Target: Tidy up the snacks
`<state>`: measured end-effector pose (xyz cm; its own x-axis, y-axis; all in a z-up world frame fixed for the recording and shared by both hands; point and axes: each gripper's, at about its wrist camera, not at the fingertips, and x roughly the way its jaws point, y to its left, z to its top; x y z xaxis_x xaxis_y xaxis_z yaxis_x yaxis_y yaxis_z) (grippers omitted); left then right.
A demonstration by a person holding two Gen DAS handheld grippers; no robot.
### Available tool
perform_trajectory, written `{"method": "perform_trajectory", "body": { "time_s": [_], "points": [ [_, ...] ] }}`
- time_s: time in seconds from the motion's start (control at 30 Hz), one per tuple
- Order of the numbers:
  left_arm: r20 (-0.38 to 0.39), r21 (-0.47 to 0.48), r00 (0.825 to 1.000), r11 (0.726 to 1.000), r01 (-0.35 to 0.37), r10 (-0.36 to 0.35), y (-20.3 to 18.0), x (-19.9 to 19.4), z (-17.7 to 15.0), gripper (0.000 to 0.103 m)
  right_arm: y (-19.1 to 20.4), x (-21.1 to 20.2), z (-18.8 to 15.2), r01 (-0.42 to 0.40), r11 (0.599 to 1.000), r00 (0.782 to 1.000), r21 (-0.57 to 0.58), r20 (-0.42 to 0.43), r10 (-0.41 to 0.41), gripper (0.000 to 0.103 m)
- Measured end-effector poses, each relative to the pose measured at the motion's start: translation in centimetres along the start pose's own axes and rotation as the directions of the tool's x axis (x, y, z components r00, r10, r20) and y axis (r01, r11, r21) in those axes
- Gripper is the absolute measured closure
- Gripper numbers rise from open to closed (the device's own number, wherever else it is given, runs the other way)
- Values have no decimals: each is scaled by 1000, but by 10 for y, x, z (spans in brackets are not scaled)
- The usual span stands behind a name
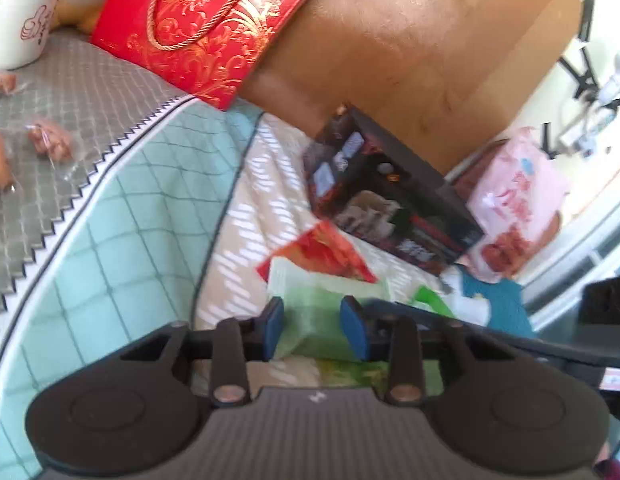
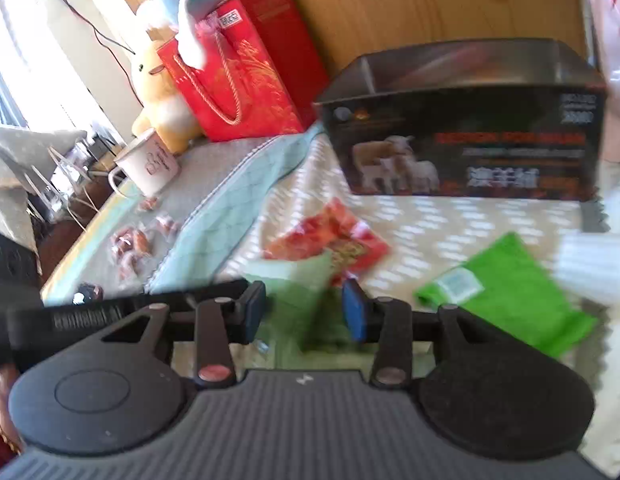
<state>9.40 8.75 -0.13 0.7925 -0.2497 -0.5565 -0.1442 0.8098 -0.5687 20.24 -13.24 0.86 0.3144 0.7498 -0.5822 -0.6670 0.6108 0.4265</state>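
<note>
Left wrist view: bed [image 1: 122, 216] under quilted covers, wooden headboard [image 1: 409, 60] behind. Red gift bag [image 1: 206, 36] leaned against headboard; dark box [image 1: 393, 208] lay beside pink snack bag [image 1: 517, 208]. White mug [image 1: 22, 16] near wrapped sausages [image 1: 50, 144]. Pale green packet [image 1: 313, 320] on bed, overlapping red packet [image 1: 321, 252], bright green pouch [image 2: 509, 300] well apart. Left gripper [image 1: 313, 328] fingers [image 1: 274, 328] pinched pale green packet. Right gripper [image 2: 306, 312] fingers [image 2: 355, 312] flanked same packet; contact unclear through blur.
</note>
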Motion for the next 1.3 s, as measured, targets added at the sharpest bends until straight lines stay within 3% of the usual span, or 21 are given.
{"method": "perform_trajectory", "body": {
  "time_s": [0.1,0.2,0.33,0.47,0.57,0.73,0.8,0.9,0.97,1.1,1.3],
  "points": [
    [42,-6,999,1000,24,-24,-1,-23,-1,74,34,-13,-7,35,992,997,-124,70,-27,70],
    [96,-11,993,997,74,-72,-2,-50,-4,72,58,-39,-16,27,977,989,-210,151,5,73],
    [106,44,989,994,96,-100,-17,-70,-23,72,67,-76,-49,13,962,978,-271,203,44,73],
    [27,114,993,987,110,-114,-33,-61,-58,70,53,-98,-86,22,964,981,-264,193,31,73],
    [-71,144,988,978,149,-140,-43,-46,-80,69,42,-109,-107,72,968,982,-240,187,-26,74],
    [-87,233,983,956,179,-162,-64,-44,-87,66,11,-122,-114,99,992,979,-82,186,-82,70],
    [-49,247,985,953,174,-167,-66,-55,-84,63,7,-128,-116,118,992,969,-44,225,-105,58],
    [15,250,991,960,128,-136,-62,-68,-75,59,6,-143,-120,89,995,954,-38,289,-74,48],
    [30,234,992,966,112,-123,-54,-74,-69,59,8,-145,-123,77,994,957,-71,285,-54,41],
    [8,207,991,970,129,-134,-42,-74,-64,59,21,-136,-133,58,983,977,-173,214,-20,41],
    [-77,249,985,954,168,-154,-46,-56,-73,59,40,-112,-145,122,937,985,-326,155,-75,41]
  ]
}}
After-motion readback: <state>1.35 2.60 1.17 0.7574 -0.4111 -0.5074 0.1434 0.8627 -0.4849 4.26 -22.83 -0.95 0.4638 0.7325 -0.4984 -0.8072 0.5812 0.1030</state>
